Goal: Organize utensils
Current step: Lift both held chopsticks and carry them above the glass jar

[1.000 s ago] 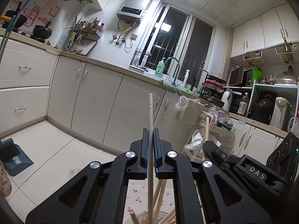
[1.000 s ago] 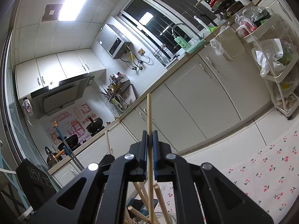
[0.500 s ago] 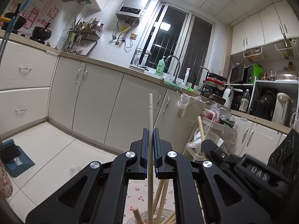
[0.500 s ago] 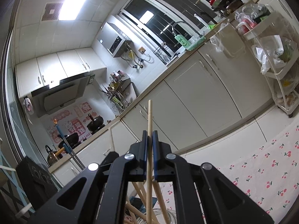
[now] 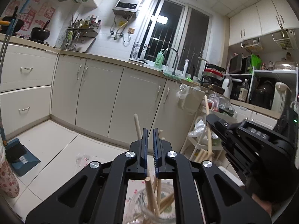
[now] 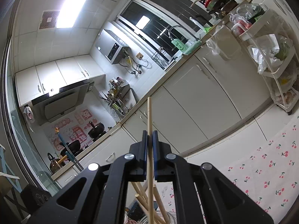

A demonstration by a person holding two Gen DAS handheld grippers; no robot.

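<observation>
In the left wrist view a clear glass jar (image 5: 151, 203) below my fingers holds several wooden chopsticks (image 5: 152, 194) standing at angles. My left gripper (image 5: 150, 140) has its jaws slightly apart and holds nothing; one chopstick (image 5: 138, 126) leans behind them. My right gripper (image 6: 149, 141) is shut on an upright wooden chopstick (image 6: 149, 115), its lower end among the chopsticks in the jar (image 6: 168, 217). The right gripper also shows at the right of the left wrist view (image 5: 214, 119), holding that chopstick (image 5: 207, 119).
A cherry-print cloth (image 6: 271, 168) covers the table. Behind are beige kitchen cabinets (image 5: 97, 93), a sink with faucet (image 5: 172, 56), a white trolley with bags (image 6: 269, 56) and a blue dustpan (image 5: 20, 155) on the floor.
My left gripper let go of its chopstick, which dropped into the jar; the jaws opened slightly and are empty. My right gripper still holds its chopstick, lowered toward the jar.
</observation>
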